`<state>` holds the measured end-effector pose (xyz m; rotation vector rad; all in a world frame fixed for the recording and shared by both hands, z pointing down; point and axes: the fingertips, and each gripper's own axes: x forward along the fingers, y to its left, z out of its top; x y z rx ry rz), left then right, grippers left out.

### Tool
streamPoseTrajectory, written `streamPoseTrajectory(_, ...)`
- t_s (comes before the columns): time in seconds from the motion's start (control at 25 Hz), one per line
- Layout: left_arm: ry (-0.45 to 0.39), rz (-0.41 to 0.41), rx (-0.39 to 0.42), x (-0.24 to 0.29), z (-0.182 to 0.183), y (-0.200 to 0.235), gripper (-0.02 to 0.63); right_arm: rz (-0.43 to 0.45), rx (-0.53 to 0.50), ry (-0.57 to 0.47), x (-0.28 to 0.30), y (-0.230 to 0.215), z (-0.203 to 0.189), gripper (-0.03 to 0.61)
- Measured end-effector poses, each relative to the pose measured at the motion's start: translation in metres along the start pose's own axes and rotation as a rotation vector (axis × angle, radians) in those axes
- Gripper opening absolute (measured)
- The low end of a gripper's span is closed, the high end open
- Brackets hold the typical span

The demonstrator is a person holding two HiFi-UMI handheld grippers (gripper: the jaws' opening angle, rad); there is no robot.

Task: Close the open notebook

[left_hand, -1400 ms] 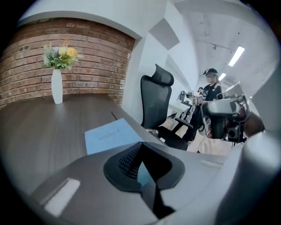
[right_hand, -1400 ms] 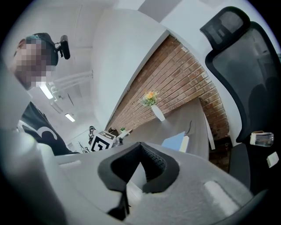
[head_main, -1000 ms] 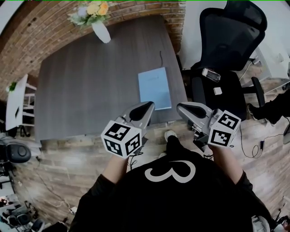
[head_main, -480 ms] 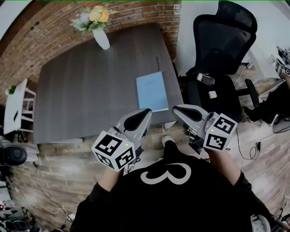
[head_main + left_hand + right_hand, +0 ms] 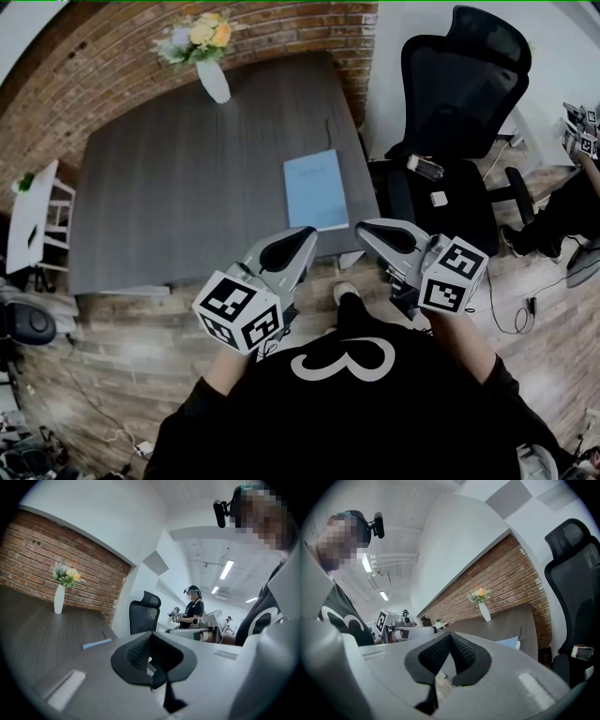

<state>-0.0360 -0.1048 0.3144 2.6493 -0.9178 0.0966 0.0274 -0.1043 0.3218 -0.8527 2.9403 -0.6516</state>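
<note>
Table (image 5: 169, 206) with notebook (image 5: 316, 190) lying near its right edge; vase (image 5: 214, 82) at the far edge, by the brick wall (image 5: 300, 28). Chair (image 5: 459, 103) right of the table. Left gripper (image 5: 305, 233) and right gripper (image 5: 365, 228) side by side before the near edge, apart from the notebook.

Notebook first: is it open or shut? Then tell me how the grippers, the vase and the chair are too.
Notebook: shut, lying flat on the table.
Left gripper: shut, holding nothing.
Right gripper: shut, holding nothing.
Vase: standing up, flowers in it.
Chair: upright, nobody sitting in it.
</note>
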Motion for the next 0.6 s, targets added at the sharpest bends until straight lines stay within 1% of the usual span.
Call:
streamPoseTrajectory(0.28,-0.009,0.013,0.004,-0.004,-0.002,-0.002,0.017,0.008,-0.011,-0.002,0.000,0.005,0.000,0.000)
streamPoseTrajectory(0.6,-0.026,0.024,0.002,-0.017,0.005,-0.004,0.017,0.016,-0.025,-0.007,0.001,0.017,0.004,0.000)
